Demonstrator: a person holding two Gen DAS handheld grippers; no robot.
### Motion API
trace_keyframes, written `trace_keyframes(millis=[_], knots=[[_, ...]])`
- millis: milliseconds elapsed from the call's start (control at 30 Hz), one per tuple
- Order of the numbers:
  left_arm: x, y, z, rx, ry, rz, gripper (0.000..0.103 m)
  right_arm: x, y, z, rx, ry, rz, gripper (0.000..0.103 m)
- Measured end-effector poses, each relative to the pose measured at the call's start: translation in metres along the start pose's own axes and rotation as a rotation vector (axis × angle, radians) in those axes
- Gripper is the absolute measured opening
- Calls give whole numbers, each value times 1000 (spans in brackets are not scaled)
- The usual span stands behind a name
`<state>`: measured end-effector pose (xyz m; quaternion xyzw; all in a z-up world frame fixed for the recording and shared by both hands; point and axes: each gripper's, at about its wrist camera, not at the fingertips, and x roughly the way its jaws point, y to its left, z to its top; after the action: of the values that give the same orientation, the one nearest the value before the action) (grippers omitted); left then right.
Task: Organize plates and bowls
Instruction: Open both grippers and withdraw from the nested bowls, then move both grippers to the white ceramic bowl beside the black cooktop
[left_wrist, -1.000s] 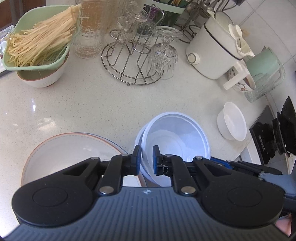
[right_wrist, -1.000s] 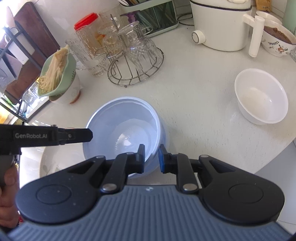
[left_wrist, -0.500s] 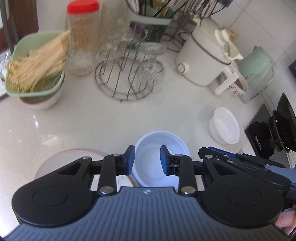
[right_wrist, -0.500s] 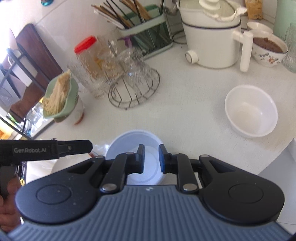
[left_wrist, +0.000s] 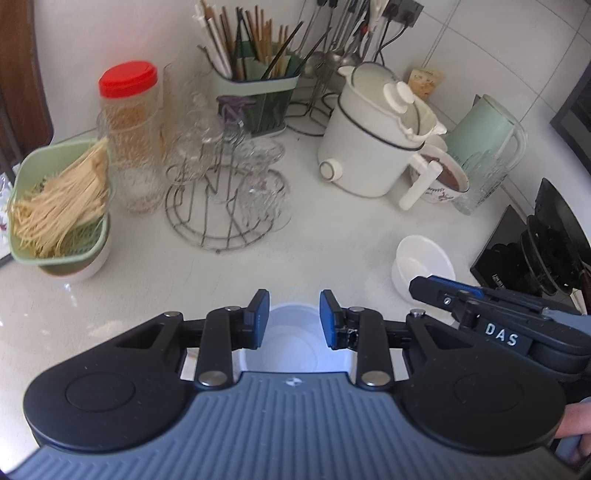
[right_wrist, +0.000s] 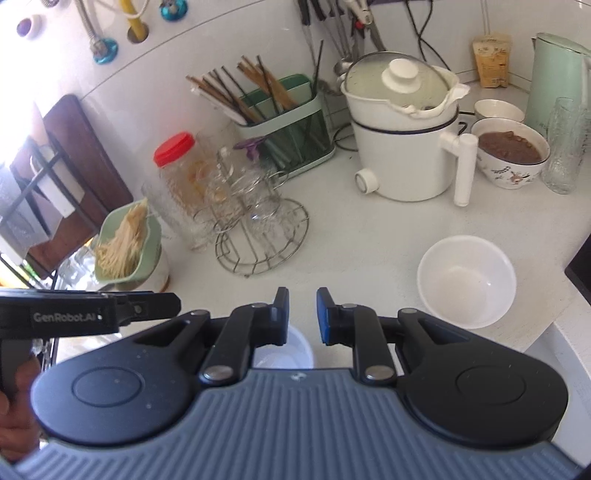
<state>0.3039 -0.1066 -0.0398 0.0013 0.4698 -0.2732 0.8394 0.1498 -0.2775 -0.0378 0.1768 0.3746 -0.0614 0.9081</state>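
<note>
A white bowl with a bluish tint (left_wrist: 291, 343) sits on the counter below my left gripper (left_wrist: 291, 317), showing through the gap between the fingers. The left jaws stand apart and touch nothing. In the right wrist view the same bowl (right_wrist: 286, 350) peeks out under my right gripper (right_wrist: 301, 315), whose jaws are nearly together with nothing between them. A smaller white bowl (right_wrist: 466, 281) stands empty to the right, also visible in the left wrist view (left_wrist: 424, 264). Each gripper appears in the other's view: the right one (left_wrist: 439, 293), the left one (right_wrist: 147, 306).
Behind stand a wire rack of glasses (left_wrist: 229, 199), a red-lidded jar (left_wrist: 129, 140), a green strainer of noodles (left_wrist: 59, 206), a chopstick caddy (left_wrist: 255, 96), a white electric pot (right_wrist: 402, 147), a bowl of brown food (right_wrist: 511, 153) and a green kettle (left_wrist: 484, 144). The counter's edge runs at the right (right_wrist: 543, 325).
Both grippers have lifted away from the bowl, which now looks smaller and lower. The left jaws have opened off its rim. The right jaws look the same.
</note>
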Motion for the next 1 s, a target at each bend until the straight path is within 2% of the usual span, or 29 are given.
trace_keyframes(millis=[433,733,933,967,1000], knots=[[26,-37,24,74,22,-63,34,-6,-34,9,49,-42,-60,20],[49,-54,35,103,40,-67,34,-2,-61,11,91,-35,-125,20],[73,-71,40,130,68,-98,34,3,-84,9,116,-19,-184,20],[79,-74,41,135,72,-105,35,3,-88,8,121,-16,-200,20],[85,-77,42,136,76,-121,40,3,-93,8,127,-14,-213,20]])
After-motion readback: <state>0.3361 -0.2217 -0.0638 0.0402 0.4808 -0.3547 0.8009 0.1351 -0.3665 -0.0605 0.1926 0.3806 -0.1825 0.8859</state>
